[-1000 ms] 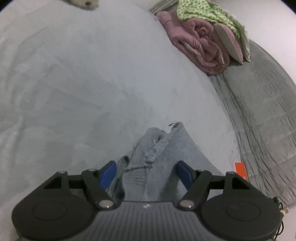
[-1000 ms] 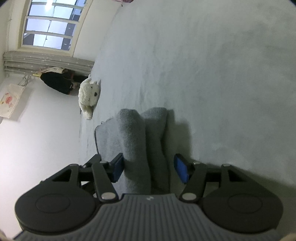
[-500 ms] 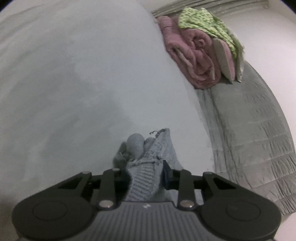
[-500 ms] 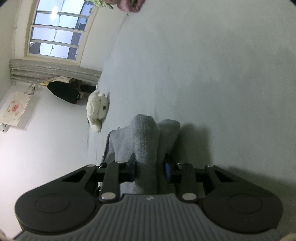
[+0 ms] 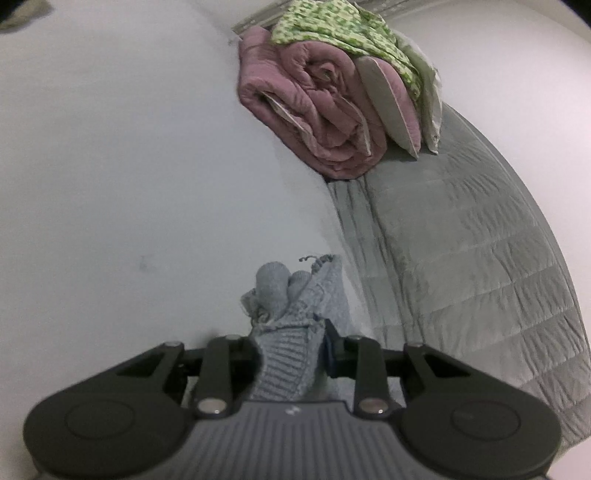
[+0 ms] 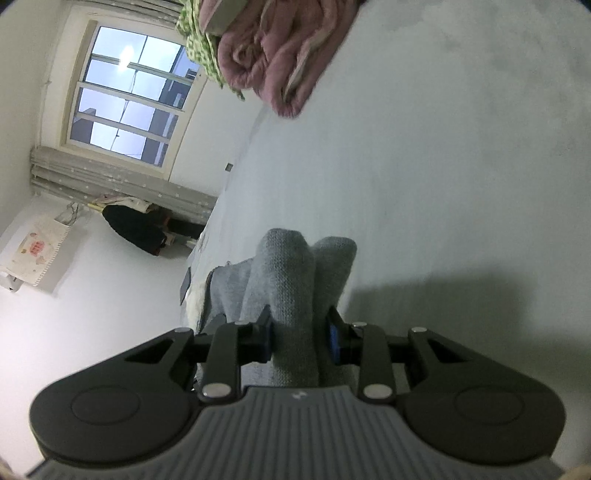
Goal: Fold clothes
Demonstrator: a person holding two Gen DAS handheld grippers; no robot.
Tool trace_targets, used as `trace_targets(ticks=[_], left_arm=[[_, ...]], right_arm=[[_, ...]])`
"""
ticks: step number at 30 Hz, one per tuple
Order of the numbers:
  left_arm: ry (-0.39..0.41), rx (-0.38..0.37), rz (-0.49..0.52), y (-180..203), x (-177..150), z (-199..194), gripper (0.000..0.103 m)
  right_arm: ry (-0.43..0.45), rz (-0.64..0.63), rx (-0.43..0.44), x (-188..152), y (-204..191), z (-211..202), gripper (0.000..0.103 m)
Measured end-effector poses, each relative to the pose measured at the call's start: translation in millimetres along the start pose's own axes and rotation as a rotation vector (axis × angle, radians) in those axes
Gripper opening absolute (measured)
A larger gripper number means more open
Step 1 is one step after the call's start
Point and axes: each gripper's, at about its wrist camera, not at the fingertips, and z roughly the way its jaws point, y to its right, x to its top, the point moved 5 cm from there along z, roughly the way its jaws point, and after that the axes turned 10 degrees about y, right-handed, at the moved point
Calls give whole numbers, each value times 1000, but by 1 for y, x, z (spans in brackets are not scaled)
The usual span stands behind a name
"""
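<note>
A grey-blue knitted garment (image 5: 291, 295) is bunched between the fingers of my left gripper (image 5: 290, 349), which is shut on its ribbed, frayed edge, lifted above the pale bed cover (image 5: 129, 184). My right gripper (image 6: 299, 338) is shut on another bunched part of the same garment (image 6: 295, 273), two rounded folds sticking out past the fingers. The rest of the garment hangs below and is mostly hidden by the gripper bodies.
A rolled pink quilt (image 5: 317, 107) with a green-patterned cloth (image 5: 332, 26) on top lies at the far end of the bed, also in the right wrist view (image 6: 273, 55). A grey quilted blanket (image 5: 461, 236) lies to the right. A window (image 6: 125, 99) is at the left.
Both grippers went from open around the garment to shut on it, then lifted and tilted up, so the quilt and the window came further into view.
</note>
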Motion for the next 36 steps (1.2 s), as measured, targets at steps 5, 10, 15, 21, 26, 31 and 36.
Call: trace_targets(ticks=[5,10,15,21,26,31,36], left_arm=[[5,-25,-8,26,-4,70,29],[-9,-24,4,37,-15,126,29],[-29,43,26,17,-39,169,30],[37,96,137,15,-38,167,49],[114,115,241,25,-29,157,50],[222,67,389,51,-29,152,38],[130,56,549,54,-50,187,27]], right_arm=[[36,-35,-26,57,22,15,31],[61,-13,-55,93,66,25,31],[65,38,-94,102,128,38,33],[146,46,-56,91,163,38,45],[233,-148,-149,85,132,19,54],[409,-412,-194,78,98,11,49],[431,-648,-251,54,88,40,36]])
